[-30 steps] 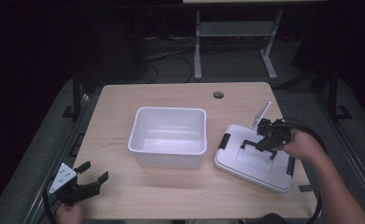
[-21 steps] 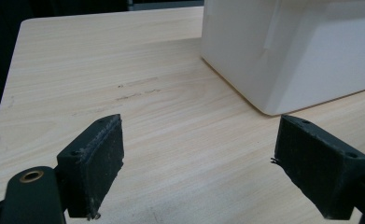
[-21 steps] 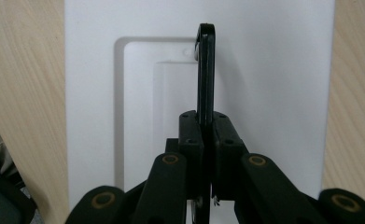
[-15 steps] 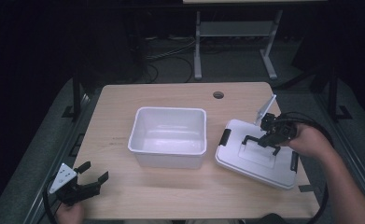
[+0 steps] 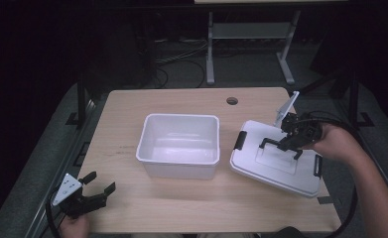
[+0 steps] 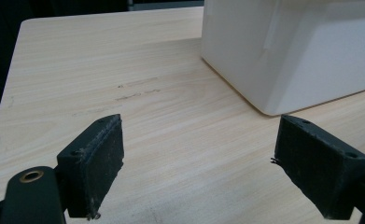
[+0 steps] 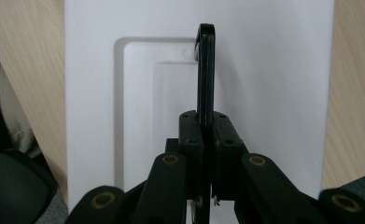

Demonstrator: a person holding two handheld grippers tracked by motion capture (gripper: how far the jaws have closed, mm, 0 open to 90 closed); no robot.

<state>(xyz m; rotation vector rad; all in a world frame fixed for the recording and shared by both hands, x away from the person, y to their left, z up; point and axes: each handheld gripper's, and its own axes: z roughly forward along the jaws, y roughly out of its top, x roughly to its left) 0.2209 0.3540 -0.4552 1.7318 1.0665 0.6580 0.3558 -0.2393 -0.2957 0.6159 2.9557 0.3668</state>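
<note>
in the high view, a white lid (image 5: 276, 163) with black side latches lies at the right of the wooden table (image 5: 132, 124), its far end lifted off the wood so that it tilts. the right tool (image 5: 291, 140), held by a hand coming in from the right edge, is pinched on the lid's black handle (image 5: 280, 145) in the middle of its top. just left of the lid, near but apart from it, an open white tub (image 5: 179, 145) stands upright at the table's centre. the left tool (image 5: 93, 187) sits at the near left corner, well apart from tub and lid, its jaws spread with nothing between them.

in the left gripper view, the left tool (image 6: 199, 158) shows two black pads wide apart over bare table (image 6: 101, 70), and a corner of the white tub (image 6: 287, 51) stands farther off at the upper right.

in the right gripper view, the right tool (image 7: 206, 135) is pressed together on the thin black handle (image 7: 206, 70), which runs straight up from the jaws. behind it lies the white lid (image 7: 273, 84) with its recessed rectangle, and strips of table (image 7: 355, 93) show at either side.
</note>
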